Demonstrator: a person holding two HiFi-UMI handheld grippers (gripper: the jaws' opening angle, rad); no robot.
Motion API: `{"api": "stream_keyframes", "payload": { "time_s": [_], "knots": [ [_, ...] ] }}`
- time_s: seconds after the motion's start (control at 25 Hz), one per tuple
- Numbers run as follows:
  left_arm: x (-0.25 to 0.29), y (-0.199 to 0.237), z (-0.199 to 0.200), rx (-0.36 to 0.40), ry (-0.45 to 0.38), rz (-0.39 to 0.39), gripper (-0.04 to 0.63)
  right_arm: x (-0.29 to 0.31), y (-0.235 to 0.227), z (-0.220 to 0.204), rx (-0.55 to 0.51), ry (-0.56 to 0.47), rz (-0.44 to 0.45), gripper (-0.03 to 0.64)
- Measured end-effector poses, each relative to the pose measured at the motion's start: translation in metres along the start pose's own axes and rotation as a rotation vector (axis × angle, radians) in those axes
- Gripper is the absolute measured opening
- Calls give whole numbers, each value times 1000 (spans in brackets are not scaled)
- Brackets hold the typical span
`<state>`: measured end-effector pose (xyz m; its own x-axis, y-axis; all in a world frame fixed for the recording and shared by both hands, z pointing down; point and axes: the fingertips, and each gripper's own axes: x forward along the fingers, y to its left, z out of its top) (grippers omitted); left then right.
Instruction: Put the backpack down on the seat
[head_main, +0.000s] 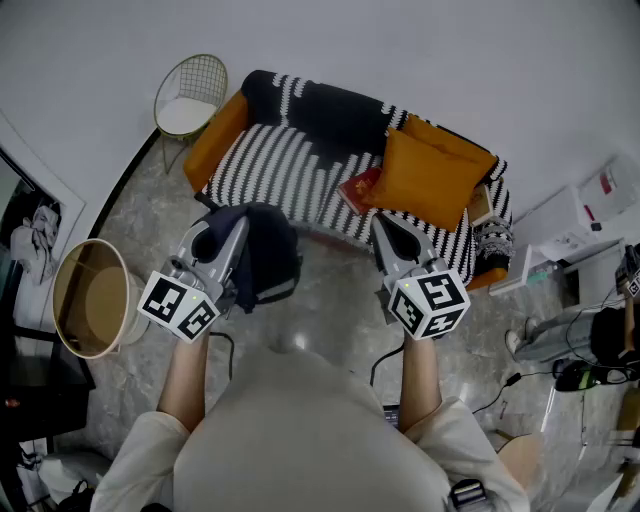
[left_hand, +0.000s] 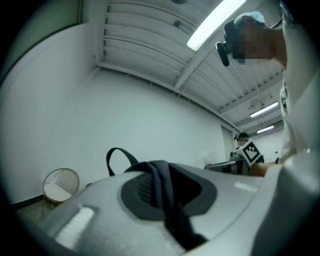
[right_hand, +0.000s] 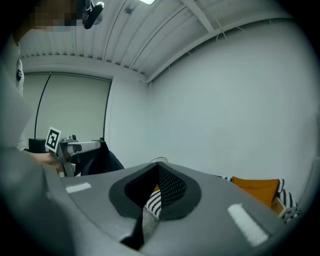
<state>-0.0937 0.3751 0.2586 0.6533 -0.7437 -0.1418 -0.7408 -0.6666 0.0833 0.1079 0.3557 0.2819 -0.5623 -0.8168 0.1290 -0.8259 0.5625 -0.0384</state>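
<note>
Far left of the sofa (head_main: 290, 165) I see a round basket (head_main: 100, 300), and at the sofa's left end a wire chair (head_main: 190, 90). Both are out of my way.

In front of the sofa's left half is my L gripper (head_main: 232, 238). Its jaws are pressed together on a dark strap (left_hand: 165, 200) of the backpack (head_main: 268, 255), and the strap runs down between them. The backpack hangs at this gripper above the floor, just in front of the sofa's front edge. It is not on the seat, as far as I can judge. Its carry loop (left_hand: 116, 156) stands up free beyond the jaws.

So I judge the step as carry/approach: bag is at the sofa, put-down not yet done.

The striped seat is free on the sofa's left half. Toward the sofa's right lie a red flat item (head_main: 360, 188) and orange cushions (head_main: 430, 175). My R gripper (head_main: 385, 228) is in front of the sofa's middle-right, jaws together w/ nothing between them; only sofa stripes show through the thin slit.

Next move, I think: bring L gripper fwd over the sofa's left half and lower it until the bag's bottom rests and the strap goes slack. Only then open the jaws. The bag looks soft and may tip toward the front edge, so place it deep, near the backrest. R gripper can steady it if needed.
</note>
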Motion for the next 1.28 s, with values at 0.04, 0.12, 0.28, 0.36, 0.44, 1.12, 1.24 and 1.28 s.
{"api": "stream_keyframes", "payload": {
  "time_s": [0.04, 0.12, 0.28, 0.36, 0.44, 1.12, 1.24, 1.28],
  "knots": [
    [2, 0, 0, 1, 0, -1, 34, -1, -2, -1, -2, 2, -1, 5],
    [6, 0, 0, 6, 0, -1, 34, -4, -6, -1, -4, 2, -2, 5],
    [8, 0, 5, 21, 0, 16, 34, -18, -14, 4, 31, -50, -4, 5],
    [11, -1, 7, 30, -2, 23, 34, -24, -23, 6, 48, -67, -10, 5],
    [12, -2, 8, 33, -3, 35, 34, -25, -31, 6, 61, -68, -15, 5],
    [36, -36, -19, -53, 8, 165, 34, -51, -90, -9, 133, -74, 47, 3],
    [46, -34, -26, -64, 12, 158, 34, -46, -101, -15, 131, -59, 37, 3],
    [50, -32, -28, -62, 15, 155, 34, -43, -105, -16, 132, -53, 35, 3]
  ]
}}
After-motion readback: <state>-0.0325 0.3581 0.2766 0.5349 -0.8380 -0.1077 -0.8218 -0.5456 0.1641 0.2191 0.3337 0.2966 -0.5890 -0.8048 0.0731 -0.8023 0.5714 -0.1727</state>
